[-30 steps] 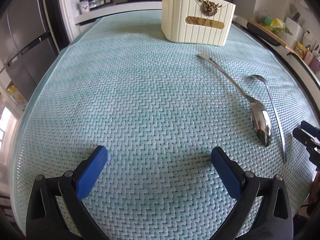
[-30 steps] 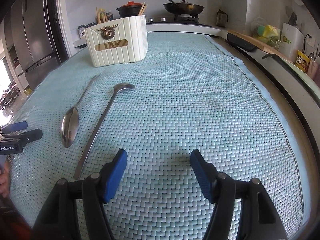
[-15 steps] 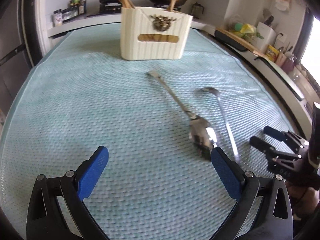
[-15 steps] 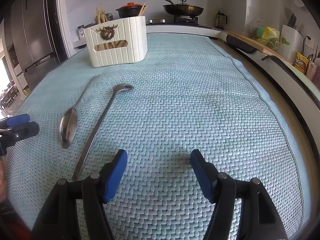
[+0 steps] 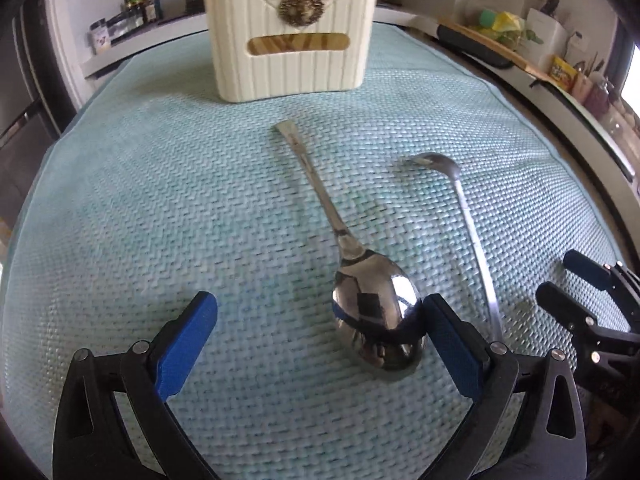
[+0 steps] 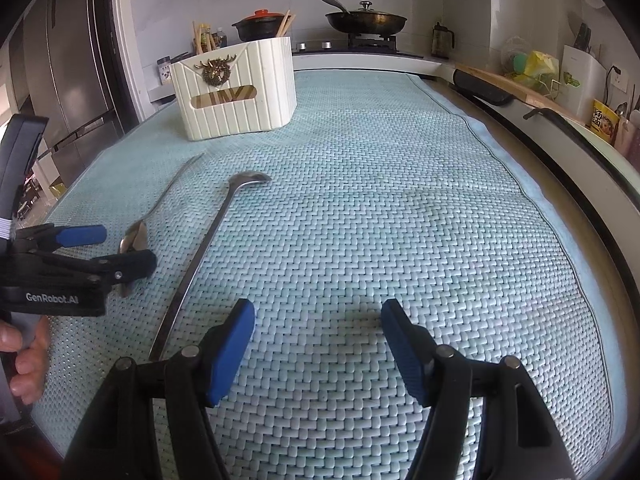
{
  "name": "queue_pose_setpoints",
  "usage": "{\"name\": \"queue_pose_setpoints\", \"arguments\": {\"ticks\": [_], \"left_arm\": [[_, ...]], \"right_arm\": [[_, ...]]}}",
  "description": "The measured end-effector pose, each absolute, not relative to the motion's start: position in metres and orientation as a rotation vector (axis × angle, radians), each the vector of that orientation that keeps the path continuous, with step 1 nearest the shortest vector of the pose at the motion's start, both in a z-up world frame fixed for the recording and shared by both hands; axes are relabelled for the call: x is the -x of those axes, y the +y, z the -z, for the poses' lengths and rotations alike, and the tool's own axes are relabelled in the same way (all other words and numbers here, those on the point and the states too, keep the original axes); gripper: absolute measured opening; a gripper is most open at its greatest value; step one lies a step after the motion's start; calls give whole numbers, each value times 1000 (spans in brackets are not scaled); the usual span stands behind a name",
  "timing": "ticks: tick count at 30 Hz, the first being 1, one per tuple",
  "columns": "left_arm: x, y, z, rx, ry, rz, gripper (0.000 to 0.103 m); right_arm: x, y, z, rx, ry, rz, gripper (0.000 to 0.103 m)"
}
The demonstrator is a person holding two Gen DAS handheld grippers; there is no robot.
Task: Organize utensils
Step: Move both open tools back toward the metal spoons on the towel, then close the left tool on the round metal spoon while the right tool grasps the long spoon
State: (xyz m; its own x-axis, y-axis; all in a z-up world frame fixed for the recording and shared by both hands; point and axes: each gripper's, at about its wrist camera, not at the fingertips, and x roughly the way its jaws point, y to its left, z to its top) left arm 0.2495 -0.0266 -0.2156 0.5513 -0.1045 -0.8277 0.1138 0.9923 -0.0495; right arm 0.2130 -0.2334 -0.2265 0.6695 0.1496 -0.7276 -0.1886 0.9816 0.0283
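large spoon (image 5: pixel 374 316): on woven mat (image 5: pixel 160 208), bowl near, handle toward cream holder (image 5: pixel 292 36) | slim ladle (image 5: pixel 472 236): parallel beside it, cup far | left gripper (image 5: pixel 320 340): wide, bowl apparently between tips, untouched | right gripper (image 6: pixel 318 344): wide, empty

Left gripper (image 5: pixel 320 322) — now around spoon bowl (image 5: pixel 376 316)

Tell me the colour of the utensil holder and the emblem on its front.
The utensil holder is cream-white with vertical ribs; its emblem is gold. The left wrist view shows it best.
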Motion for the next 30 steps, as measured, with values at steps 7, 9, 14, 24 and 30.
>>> {"name": "queue_pose_setpoints", "arguments": {"ticks": [7,9,14,24,30], "left_arm": [[-242,24,215,42,981,42,102],[-245,24,217,46,979,44,102],[-246,13,220,2,976,37,102],[-240,12,218,-7,975,39,102],[-246,10,217,-13,976,55,99]], "right_arm": [[-213,-233,226,51,815,-191,68],[-213,-233,226,55,815,-189,68],[-213,-232,226,60,816,-186,68],[-214,-226,227,93,821,-174,68],[-214,-226,227,96,823,-174,68]]}}
